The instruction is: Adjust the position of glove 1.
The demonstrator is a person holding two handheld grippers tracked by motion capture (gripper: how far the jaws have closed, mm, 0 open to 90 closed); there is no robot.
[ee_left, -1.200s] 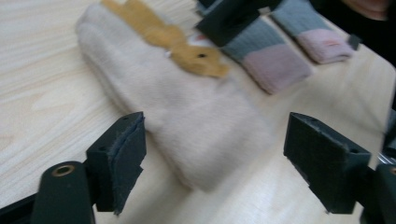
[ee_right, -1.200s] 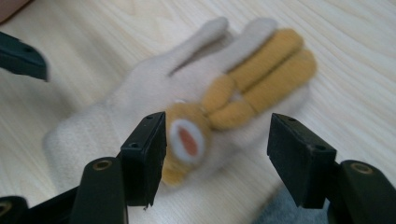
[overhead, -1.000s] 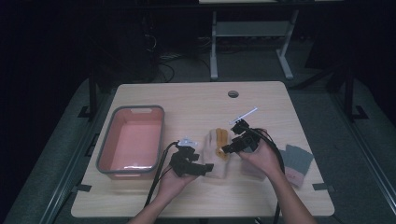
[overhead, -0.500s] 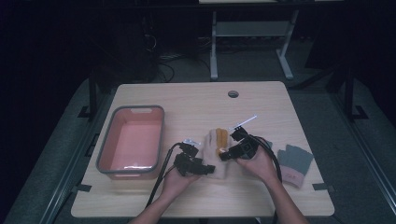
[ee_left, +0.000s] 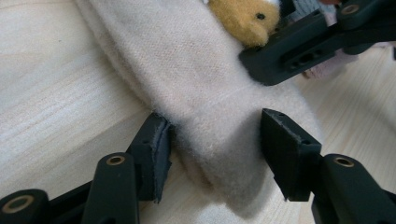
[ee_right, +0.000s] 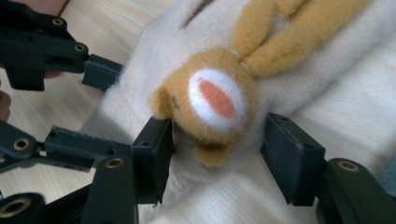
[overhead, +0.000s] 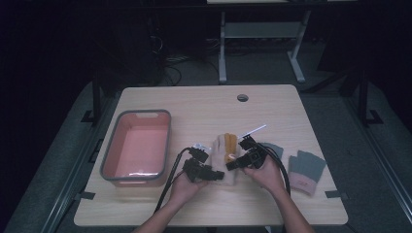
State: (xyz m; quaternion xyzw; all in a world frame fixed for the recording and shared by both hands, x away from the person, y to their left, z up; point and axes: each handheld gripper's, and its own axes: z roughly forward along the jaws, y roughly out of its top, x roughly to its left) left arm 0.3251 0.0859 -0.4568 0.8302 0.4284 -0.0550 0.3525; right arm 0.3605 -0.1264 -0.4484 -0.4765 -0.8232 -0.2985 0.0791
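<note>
A cream knitted mitten (overhead: 224,147) with an orange-yellow plush animal (overhead: 231,144) on it lies flat on the wooden table (overhead: 204,111). My left gripper (overhead: 217,175) is at its near end. In the left gripper view the open left gripper (ee_left: 219,158) straddles the mitten's cuff (ee_left: 210,107), one jaw touching the edge. My right gripper (overhead: 232,164) comes in from the right. In the right gripper view the open right gripper (ee_right: 222,158) has its jaws on either side of the plush head (ee_right: 210,102), which has a white and orange patch.
A grey-rimmed pink tub (overhead: 111,154) stands at the table's left. A grey glove (overhead: 306,167) with a pink cuff lies at the right, and another grey piece (overhead: 275,147) peeks out behind the right hand. A cable hole (overhead: 242,97) is near the far edge.
The right gripper has slid a little toward the near edge and the left, closer to the plush head. The left gripper has barely moved; the mitten lies where it was.
</note>
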